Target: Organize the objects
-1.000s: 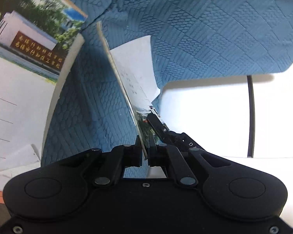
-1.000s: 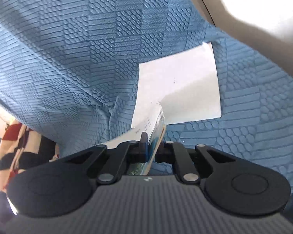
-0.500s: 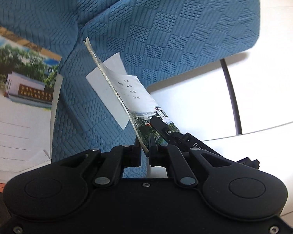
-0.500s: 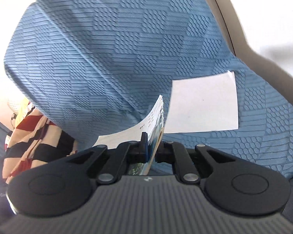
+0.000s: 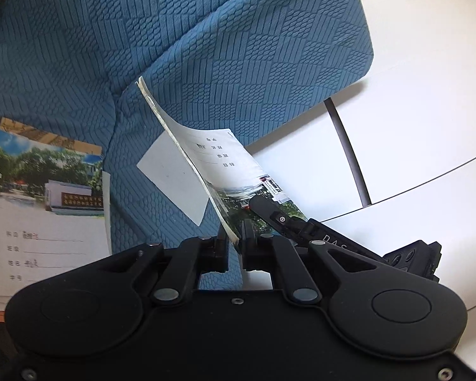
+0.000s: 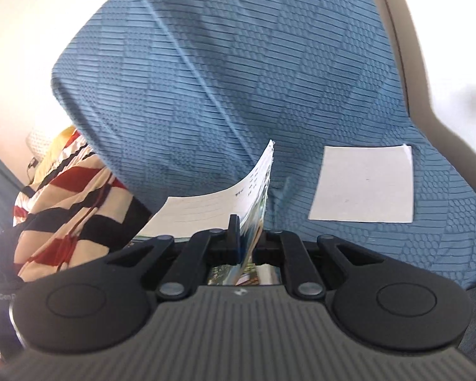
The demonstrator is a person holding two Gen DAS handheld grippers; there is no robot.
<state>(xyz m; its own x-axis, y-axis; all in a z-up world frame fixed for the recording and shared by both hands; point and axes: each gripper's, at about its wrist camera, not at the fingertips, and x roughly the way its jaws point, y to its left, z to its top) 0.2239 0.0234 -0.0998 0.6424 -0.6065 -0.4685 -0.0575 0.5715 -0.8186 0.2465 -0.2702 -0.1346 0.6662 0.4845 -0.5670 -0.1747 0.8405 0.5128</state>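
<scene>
A thin exercise booklet (image 5: 219,158) with a photo cover is held in the air above a blue textured sofa seat (image 5: 238,47). My left gripper (image 5: 232,241) is shut on one edge of it. The other gripper's black fingers (image 5: 269,211) pinch the booklet's far side in the left wrist view. In the right wrist view my right gripper (image 6: 247,238) is shut on the same booklet (image 6: 212,209), which bows upward. A white paper sheet (image 6: 365,184) lies flat on the seat, also seen as the white sheet (image 5: 171,174) behind the booklet.
A stack of similar booklets (image 5: 44,197) lies on the seat at left. The sofa backrest (image 6: 238,79) rises behind. A person's striped garment (image 6: 63,203) is at the left. White floor tiles (image 5: 412,127) and a dark metal leg (image 5: 349,155) lie to the right.
Both grippers have risen with the booklet between them. The sofa seat, the white sheet and the booklet stack now look farther below, and more floor shows.
</scene>
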